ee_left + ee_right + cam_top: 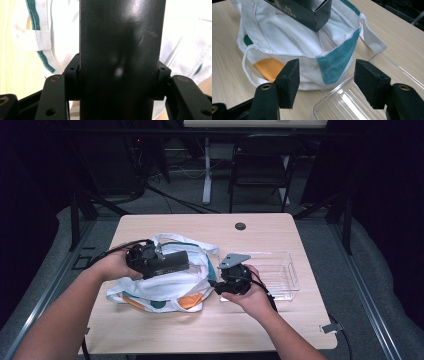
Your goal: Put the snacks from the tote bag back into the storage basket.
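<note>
A white cloth bag (170,287) with teal and orange patches lies on the left half of the wooden table (200,325). Just above the bag's open mouth hangs a long black box (172,262), with my left gripper (162,263) shut on it. In the left gripper view the black box (122,60) runs up between the jaws, pressed on both sides, with the bag (62,30) behind it. My right gripper (216,287) is beside the bag's right edge. In the right gripper view my right gripper (327,82) stands open and empty, facing the bag (287,37) and the box (312,12).
A clear plastic tray (280,270) sits on the table right of the bag, and the tray's corner (352,102) lies under my right jaws. A small round cap (240,226) is set in the table's far edge. A dark chair (260,165) stands beyond the table.
</note>
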The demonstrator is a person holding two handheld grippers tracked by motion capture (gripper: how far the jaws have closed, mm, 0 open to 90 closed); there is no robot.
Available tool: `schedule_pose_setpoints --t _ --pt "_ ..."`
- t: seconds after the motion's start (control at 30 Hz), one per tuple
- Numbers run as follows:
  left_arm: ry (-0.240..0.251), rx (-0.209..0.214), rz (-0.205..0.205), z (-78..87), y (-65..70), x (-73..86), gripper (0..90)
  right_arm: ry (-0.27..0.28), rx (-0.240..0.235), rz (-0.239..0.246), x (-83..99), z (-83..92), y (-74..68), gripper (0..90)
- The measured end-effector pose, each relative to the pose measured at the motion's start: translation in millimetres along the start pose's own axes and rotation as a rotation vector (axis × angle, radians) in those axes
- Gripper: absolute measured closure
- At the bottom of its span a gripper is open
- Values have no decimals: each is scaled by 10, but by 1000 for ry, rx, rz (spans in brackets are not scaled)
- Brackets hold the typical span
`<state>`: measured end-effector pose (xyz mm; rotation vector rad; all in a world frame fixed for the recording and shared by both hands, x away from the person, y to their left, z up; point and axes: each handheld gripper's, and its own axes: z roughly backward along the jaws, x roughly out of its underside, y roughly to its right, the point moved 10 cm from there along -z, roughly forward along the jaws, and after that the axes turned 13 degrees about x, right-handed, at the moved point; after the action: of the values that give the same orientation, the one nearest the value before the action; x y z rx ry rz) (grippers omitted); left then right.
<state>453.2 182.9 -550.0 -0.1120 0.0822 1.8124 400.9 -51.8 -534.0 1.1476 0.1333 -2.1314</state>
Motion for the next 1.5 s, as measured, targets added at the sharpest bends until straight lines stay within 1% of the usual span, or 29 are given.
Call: schedule_pose_setpoints --t 0.1,0.2,0.3,0.33,0.37,0.4,0.47,0.6,0.63,0.7,0.87,0.9,1.0,1.03,1.1,1.2,1.27,1.3,1.33,1.37,1.4,1.43,1.47,1.5 --pt "12 5 1 45 23 -14 430 5 3 -3 -6 12 8 371" --pt "10 7 0 85 42 -19 430 5 -4 -1 -3 15 11 371" --pt "9 11 -1 118 52 -29 429 8 -1 23 -5 21 11 371" --pt "12 21 3 125 62 -34 430 10 4 30 -7 25 18 371" --pt "10 22 7 136 67 -36 430 14 4 28 -11 28 22 371" --pt "11 35 13 140 79 -39 429 13 -5 12 -14 34 21 371" --pt "9 45 20 151 106 -45 430 1 -13 -17 -7 42 32 378" --pt "7 54 8 181 158 -75 430 -27 -61 -32 17 44 -18 399" --pt "14 58 4 189 173 -88 430 -32 -73 -34 21 45 -35 399" --pt "20 61 -3 215 202 -111 430 -43 -89 -24 24 48 -67 399" --pt "18 73 -24 283 267 -159 430 -58 -118 32 6 78 -129 398" --pt "12 73 -27 302 277 -165 430 -56 -125 35 -3 86 -137 398" --pt "21 78 -33 339 304 -205 430 -66 -139 35 -22 107 -143 399" --pt "28 82 -39 347 314 -222 430 -72 -140 42 -25 111 -137 398" --pt "26 71 -46 361 327 -244 429 -74 -137 70 -44 123 -113 399" --pt "27 68 -56 366 346 -277 429 -76 -154 93 -91 161 -90 398" --pt "24 76 -57 377 358 -296 429 -70 -152 110 -129 180 -58 398" --pt "35 79 -53 379 362 -313 429 -76 -154 122 -138 193 -41 398" --pt "35 86 -48 390 370 -323 429 -76 -152 125 -152 199 -29 398" --pt "38 81 -49 400 367 -334 429 -84 -155 137 -159 210 -13 397" --pt "47 86 -46 406 373 -349 429 -81 -156 137 -174 213 -7 398" --pt "46 87 -49 416 377 -358 429 -88 -154 151 -179 220 8 398" --pt "51 95 -51 420 387 -371 429 -89 -151 155 -188 221 16 395" --pt "46 91 -54 429 390 -378 429 -89 -148 167 -197 223 33 393"
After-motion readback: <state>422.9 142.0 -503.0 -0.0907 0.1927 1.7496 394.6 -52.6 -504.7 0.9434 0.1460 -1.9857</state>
